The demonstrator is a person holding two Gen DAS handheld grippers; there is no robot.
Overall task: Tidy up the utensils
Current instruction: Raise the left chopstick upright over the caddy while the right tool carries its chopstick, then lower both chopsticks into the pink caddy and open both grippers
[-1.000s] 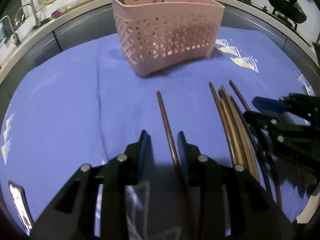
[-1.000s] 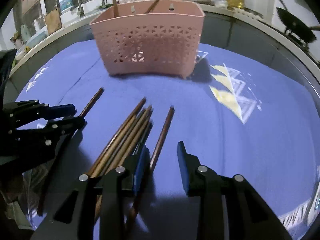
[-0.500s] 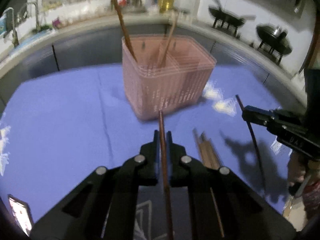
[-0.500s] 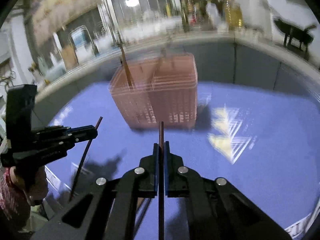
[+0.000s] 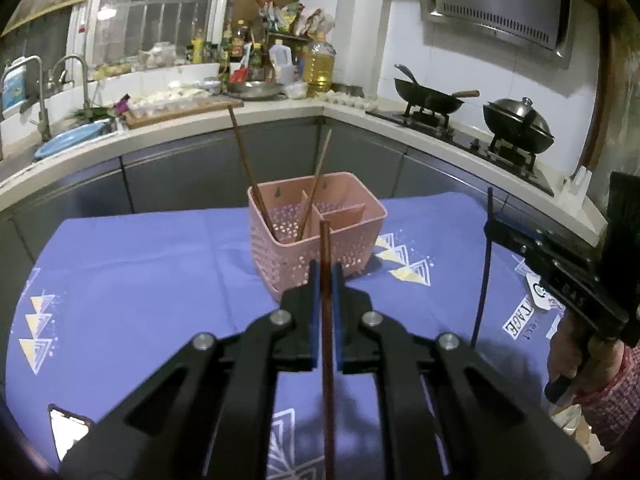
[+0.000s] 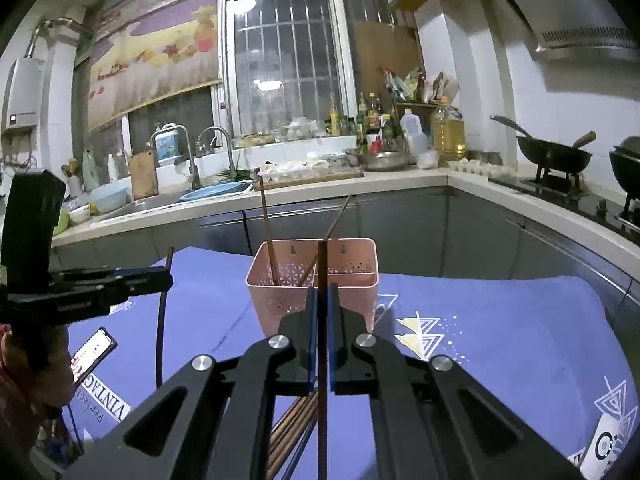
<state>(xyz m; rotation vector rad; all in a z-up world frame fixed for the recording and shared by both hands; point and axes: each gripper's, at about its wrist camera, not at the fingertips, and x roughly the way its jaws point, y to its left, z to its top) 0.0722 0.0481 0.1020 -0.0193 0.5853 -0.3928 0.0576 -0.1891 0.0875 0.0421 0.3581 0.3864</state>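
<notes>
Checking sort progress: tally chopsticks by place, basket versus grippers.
Brown wooden chopsticks standing in the pink perforated plastic basket: 2
Brown chopstick in the left gripper: 1
Brown chopstick in the right gripper: 1
Total: 4, plus a loose bundle on the blue cloth, too hidden to count.

Dim indoor light here, both my views sharp at centre. Heavy fisheye bends the pale kitchen countertop (image 5: 280, 108) into an arc, and black vignette eats the corners. A ceiling lamp glares off the barred window (image 6: 256, 6). Soft shadows pool on the purple patterned tablecloth (image 5: 140, 272) beneath my tools.
</notes>
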